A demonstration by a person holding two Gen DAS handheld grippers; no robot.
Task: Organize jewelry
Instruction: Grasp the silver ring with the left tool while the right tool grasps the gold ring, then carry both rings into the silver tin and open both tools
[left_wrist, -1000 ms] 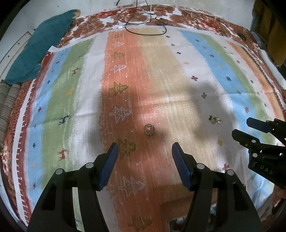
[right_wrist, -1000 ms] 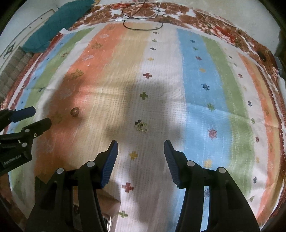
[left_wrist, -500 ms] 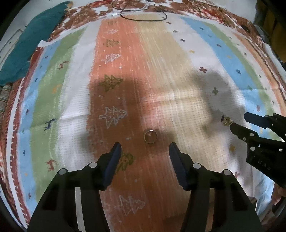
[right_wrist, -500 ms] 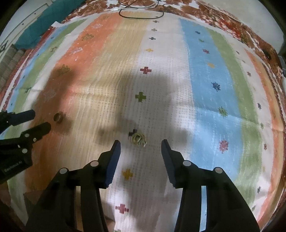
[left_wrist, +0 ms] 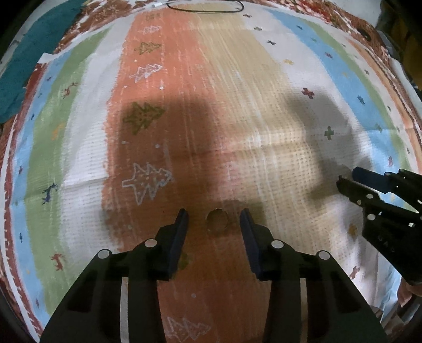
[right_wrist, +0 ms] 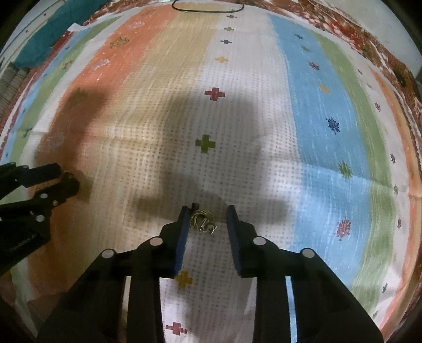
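Observation:
A small round ring (left_wrist: 216, 221) lies on the orange stripe of the striped cloth (left_wrist: 237, 105). My left gripper (left_wrist: 213, 217) points down over it, jaws closing, the ring between the fingertips with a gap on each side. A coiled gold chain piece (right_wrist: 202, 221) lies on the white stripe. My right gripper (right_wrist: 208, 215) stands over it, jaws closing; the chain sits against the left finger (right_wrist: 182, 229), with a gap to the right one. The right gripper (left_wrist: 348, 179) also shows at the right edge of the left wrist view, and the left gripper (right_wrist: 63, 176) at the left edge of the right wrist view.
A black cable (left_wrist: 205, 6) loops at the cloth's far edge. A teal cloth (left_wrist: 29, 52) lies at the far left. The striped cloth covers a patterned red bedcover (right_wrist: 382, 52) that shows around its border.
Both grippers came down toward the cloth and narrowed their jaws. The ring and the chain piece, once ahead of the fingertips, now sit between them.

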